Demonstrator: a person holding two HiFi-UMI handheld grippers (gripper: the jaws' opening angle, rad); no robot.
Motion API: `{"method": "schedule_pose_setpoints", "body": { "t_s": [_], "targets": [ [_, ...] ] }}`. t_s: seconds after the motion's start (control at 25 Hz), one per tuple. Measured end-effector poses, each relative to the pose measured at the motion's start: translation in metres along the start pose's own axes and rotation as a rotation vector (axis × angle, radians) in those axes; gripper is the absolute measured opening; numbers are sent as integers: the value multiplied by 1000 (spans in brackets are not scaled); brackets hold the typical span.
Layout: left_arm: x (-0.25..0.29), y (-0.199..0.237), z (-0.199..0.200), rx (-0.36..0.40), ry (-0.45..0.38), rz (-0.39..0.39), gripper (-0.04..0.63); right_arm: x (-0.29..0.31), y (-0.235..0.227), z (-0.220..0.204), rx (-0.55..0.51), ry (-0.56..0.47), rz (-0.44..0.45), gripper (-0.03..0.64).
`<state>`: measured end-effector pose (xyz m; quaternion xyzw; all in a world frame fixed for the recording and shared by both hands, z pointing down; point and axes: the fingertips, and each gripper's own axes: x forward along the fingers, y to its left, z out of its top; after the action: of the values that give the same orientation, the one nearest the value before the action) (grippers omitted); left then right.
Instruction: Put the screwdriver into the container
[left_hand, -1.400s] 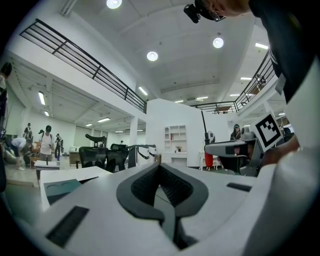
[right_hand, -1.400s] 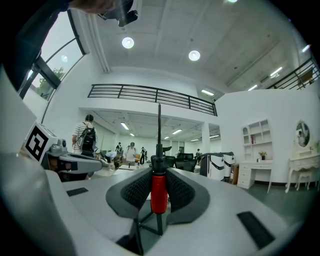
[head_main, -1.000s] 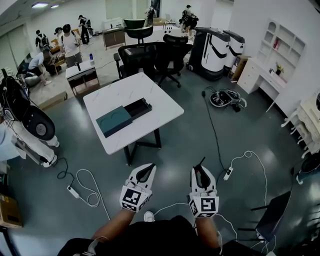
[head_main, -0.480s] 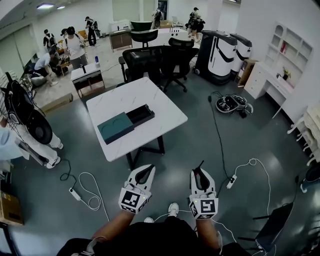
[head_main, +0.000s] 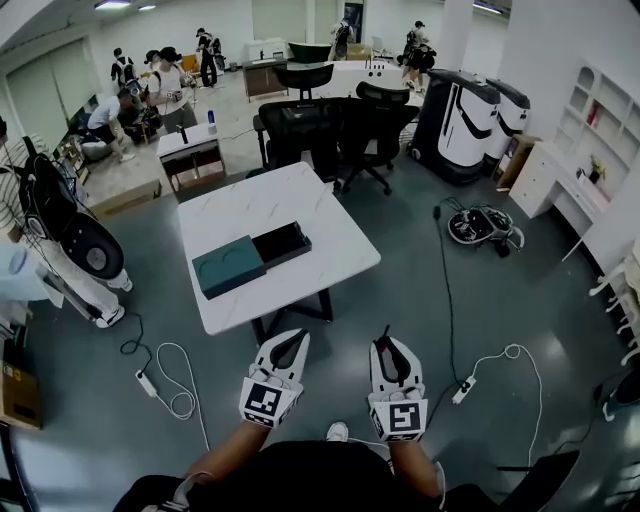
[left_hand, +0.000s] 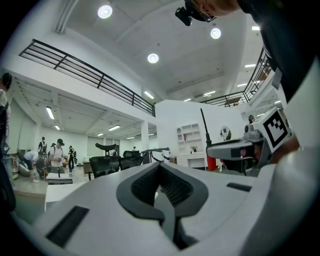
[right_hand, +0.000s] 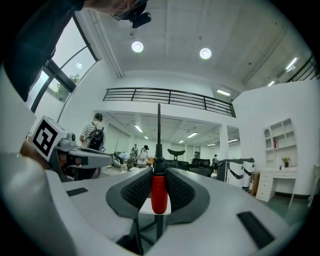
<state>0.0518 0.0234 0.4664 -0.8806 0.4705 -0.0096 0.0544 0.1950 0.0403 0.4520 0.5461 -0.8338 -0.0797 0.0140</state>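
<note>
My right gripper is shut on a screwdriver with a red handle; its thin black shaft points up and forward past the jaws. My left gripper is shut with nothing in it. Both are held low at the bottom of the head view, over the grey floor and short of the white table. On that table lies a dark open container beside its teal lid.
Black office chairs stand behind the table. Cables and power strips lie on the floor at left and right. A robot base sits to the right, white machines beyond. Several people stand at the far left.
The view has advanced toward the table, which now looks nearer. Both grippers keep their pose; the right one shifted slightly left with the screwdriver.
</note>
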Motion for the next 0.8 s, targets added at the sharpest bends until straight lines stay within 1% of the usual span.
{"method": "schedule_pose_setpoints", "body": {
  "t_s": [0.28,0.44,0.64,0.8],
  "targets": [
    [30,4,-8,1,36,70,4,31,-24,-9,13,-18,75,100],
    [38,6,-12,-7,66,122,5,44,-33,-12,11,-22,122,101],
    [47,21,-9,-11,77,177,3,76,-39,-8,-14,-38,170,100],
    [54,37,-21,-15,86,201,3,104,-38,-8,-14,-57,202,100]
  ]
}}
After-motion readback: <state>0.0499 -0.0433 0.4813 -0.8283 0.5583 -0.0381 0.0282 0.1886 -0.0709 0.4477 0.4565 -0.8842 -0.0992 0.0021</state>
